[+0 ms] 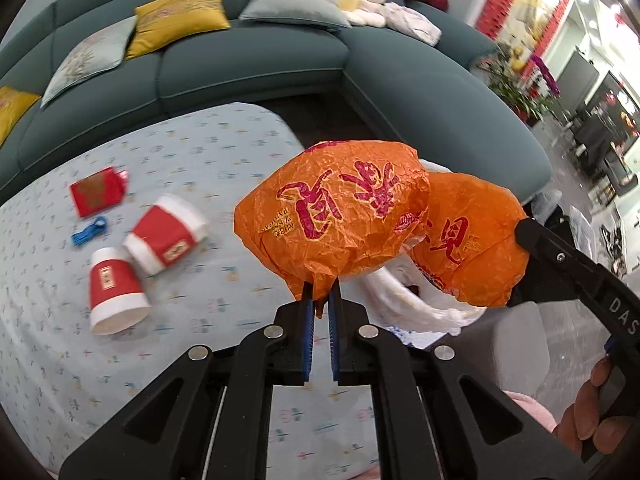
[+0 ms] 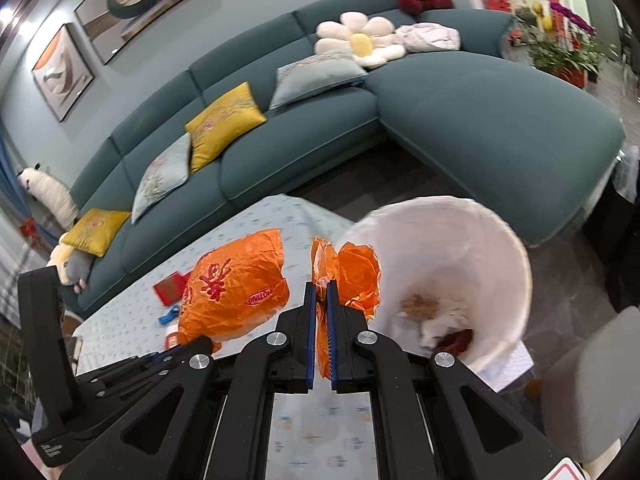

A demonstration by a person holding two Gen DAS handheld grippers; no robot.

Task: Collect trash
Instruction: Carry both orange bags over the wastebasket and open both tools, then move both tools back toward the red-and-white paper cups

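A: What do we see, going left to right in the left wrist view?

B: At nine o'clock, on the counter (image 1: 168, 148) with its pale blue patterned cloth, we see a flat red packet (image 1: 96, 191), a small blue plastic clip (image 1: 90, 231), and two red-and-white paper cups (image 1: 116, 290) lying tipped over, touching each other.

A: And our left tool (image 1: 321, 286)?

B: It is clamped on the bottom edge of a crumpled orange plastic bag with red lettering (image 1: 332, 216), which hangs at the centre, clear of the counter. At three o'clock our right tool (image 1: 524, 240) pinches a second crumpled orange bag (image 1: 472, 240), just beside the first. A hand (image 1: 596, 404) grips its handle at five o'clock.

A: What does the right wrist view add?

B: The left-held bag sits at nine o'clock over the counter. The right tool's blue pads (image 2: 331, 312) are closed on orange plastic at the centre. At three o'clock stands a round bin lined with white plastic (image 2: 516, 256), beside the counter, with brown and red scraps (image 2: 436, 320) at its bottom. The second bag's edge overlaps the bin's near rim. A teal sectional sofa (image 2: 480, 128) fills twelve o'clock.
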